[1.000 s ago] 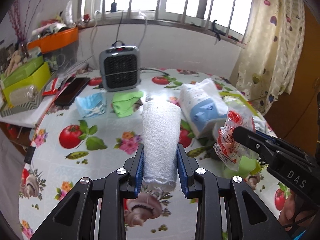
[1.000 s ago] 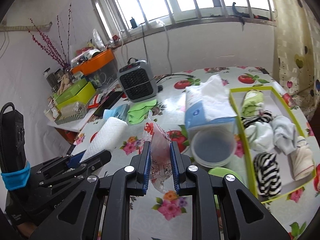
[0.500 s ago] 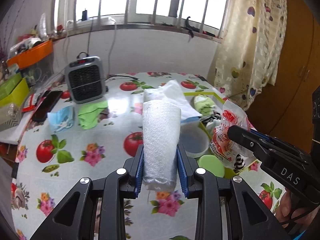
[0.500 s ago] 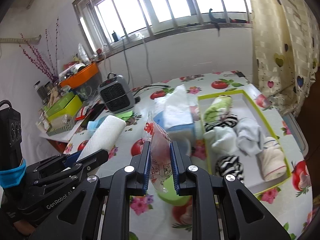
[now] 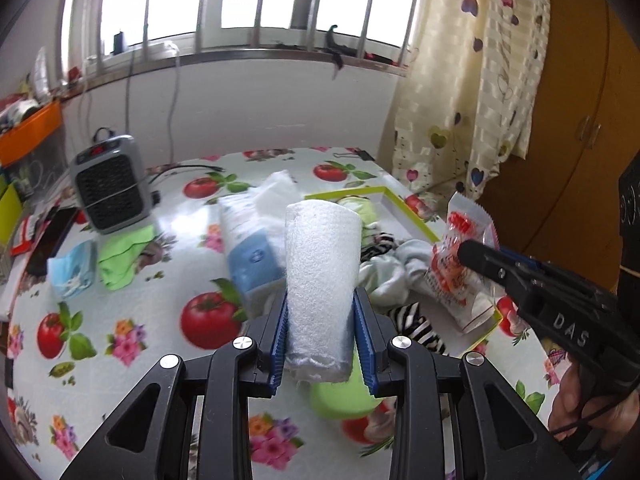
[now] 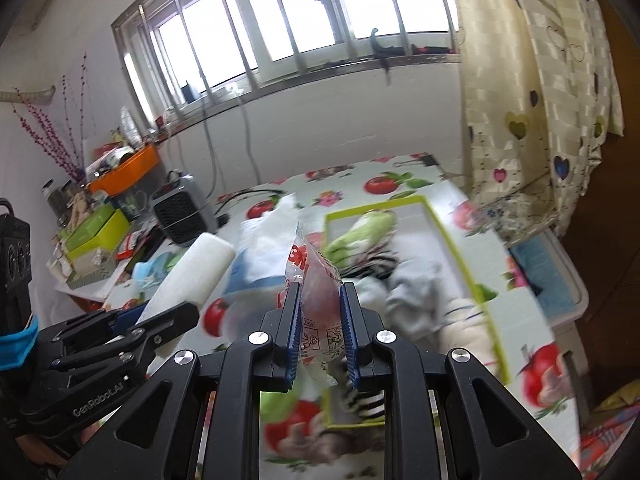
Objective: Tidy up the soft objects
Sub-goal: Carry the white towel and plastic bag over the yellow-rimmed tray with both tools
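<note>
A white towel roll (image 5: 320, 284) was gripped upright at frame centre by the left gripper (image 5: 320, 340), a plastic packet (image 6: 318, 292) clamped by the right gripper (image 6: 319, 336). Carrying was judged underway; next, lowering into the green-rimmed tray (image 6: 452, 248), centre-right, was called for.

Left gripper (image 5: 320, 332) and right gripper (image 6: 319, 328) side by side, jaws clamped, angled downward.

Socks (image 5: 394, 268) in tray (image 5: 404, 210), tissue pack (image 5: 250, 248) left, heater (image 5: 110, 186) perhaps behind
</note>
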The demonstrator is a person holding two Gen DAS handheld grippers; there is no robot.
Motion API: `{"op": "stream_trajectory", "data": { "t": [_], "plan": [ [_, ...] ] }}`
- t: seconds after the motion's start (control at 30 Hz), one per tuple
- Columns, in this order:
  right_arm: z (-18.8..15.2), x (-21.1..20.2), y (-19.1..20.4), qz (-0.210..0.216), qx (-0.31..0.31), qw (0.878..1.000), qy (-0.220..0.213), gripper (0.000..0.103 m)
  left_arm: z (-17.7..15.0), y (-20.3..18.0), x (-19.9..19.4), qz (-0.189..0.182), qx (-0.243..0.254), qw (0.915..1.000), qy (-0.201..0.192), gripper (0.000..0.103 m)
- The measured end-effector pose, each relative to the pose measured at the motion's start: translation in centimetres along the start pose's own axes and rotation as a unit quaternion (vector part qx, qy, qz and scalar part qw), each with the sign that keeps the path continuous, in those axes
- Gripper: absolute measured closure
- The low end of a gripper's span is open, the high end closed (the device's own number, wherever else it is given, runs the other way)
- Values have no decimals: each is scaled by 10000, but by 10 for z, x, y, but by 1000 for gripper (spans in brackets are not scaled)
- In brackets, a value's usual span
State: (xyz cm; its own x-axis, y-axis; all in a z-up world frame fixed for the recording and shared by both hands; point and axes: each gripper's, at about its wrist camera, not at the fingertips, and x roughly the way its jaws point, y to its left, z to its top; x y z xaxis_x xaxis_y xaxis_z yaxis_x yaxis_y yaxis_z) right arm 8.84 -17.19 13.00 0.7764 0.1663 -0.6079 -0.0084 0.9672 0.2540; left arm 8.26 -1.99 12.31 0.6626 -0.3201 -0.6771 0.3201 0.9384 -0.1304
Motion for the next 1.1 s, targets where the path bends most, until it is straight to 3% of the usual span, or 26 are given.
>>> {"op": "stream_trajectory", "data": {
  "t": [0.43, 0.73, 1.1],
  "plan": [
    [44, 42, -61, -367, -94, 9990, 223, 83, 21, -39, 52, -236, 167, 9991, 323, 75],
    [63, 90, -84, -203, -161, 9980, 583, 83, 18, -67, 86, -284, 306, 9972, 616, 75],
    [64, 133, -104, 365, 16, 9938, 1050, 83, 9, -87, 116, -202, 424, 9941, 974, 73]
  ]
}}
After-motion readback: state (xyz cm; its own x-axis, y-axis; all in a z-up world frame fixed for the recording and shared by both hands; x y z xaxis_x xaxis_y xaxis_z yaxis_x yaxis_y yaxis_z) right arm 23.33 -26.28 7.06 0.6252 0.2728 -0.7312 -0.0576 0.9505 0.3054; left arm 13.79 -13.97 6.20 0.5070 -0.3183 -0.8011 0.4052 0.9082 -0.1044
